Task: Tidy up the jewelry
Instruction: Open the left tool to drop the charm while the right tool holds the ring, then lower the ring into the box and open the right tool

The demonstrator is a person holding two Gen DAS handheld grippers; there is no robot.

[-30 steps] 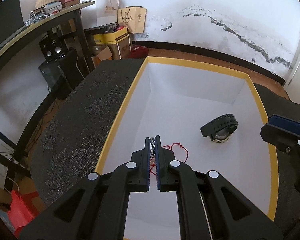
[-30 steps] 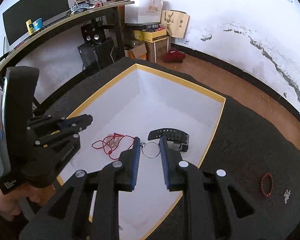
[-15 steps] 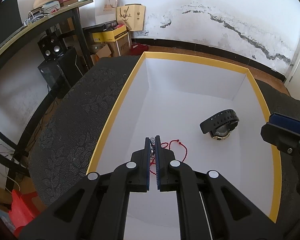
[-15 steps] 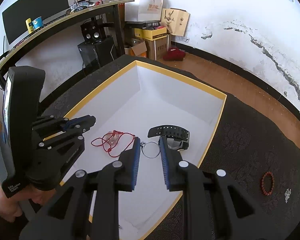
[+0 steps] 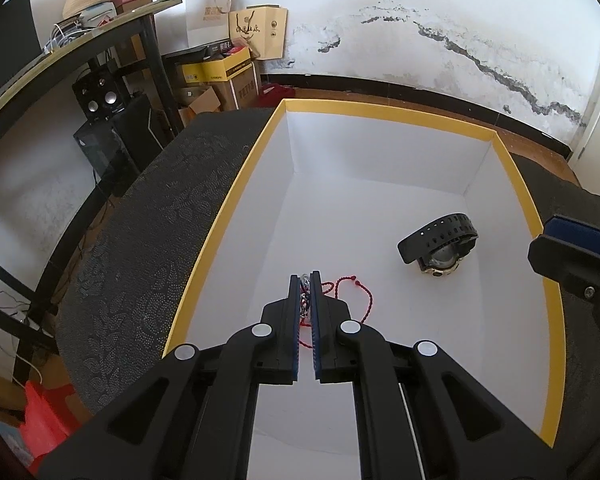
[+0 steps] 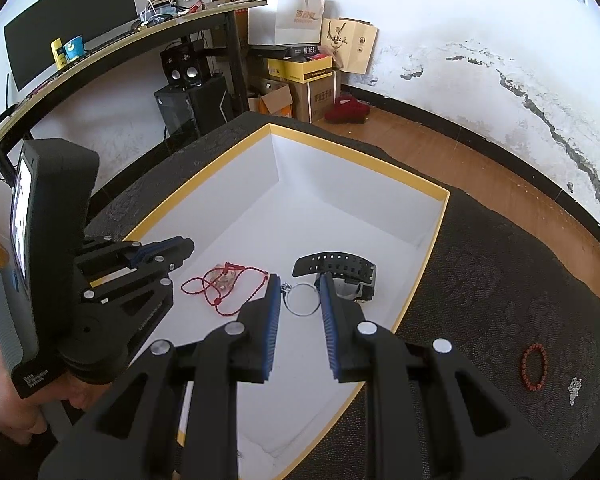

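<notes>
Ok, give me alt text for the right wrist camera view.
The right gripper holds a silver ring between its jaws, above a white box with a yellow rim. A red cord necklace and black watch lie inside; the left gripper hovers left.

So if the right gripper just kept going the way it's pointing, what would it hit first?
Probably the black watch, which lies just past the tips of the right gripper. The gripper is clamped on a silver ring, so that ring would likely touch the watch first. Depth is hard to judge.

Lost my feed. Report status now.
Left gripper shut on a small silvery piece. Right gripper holds silver ring over box. Nothing in the way.
</notes>
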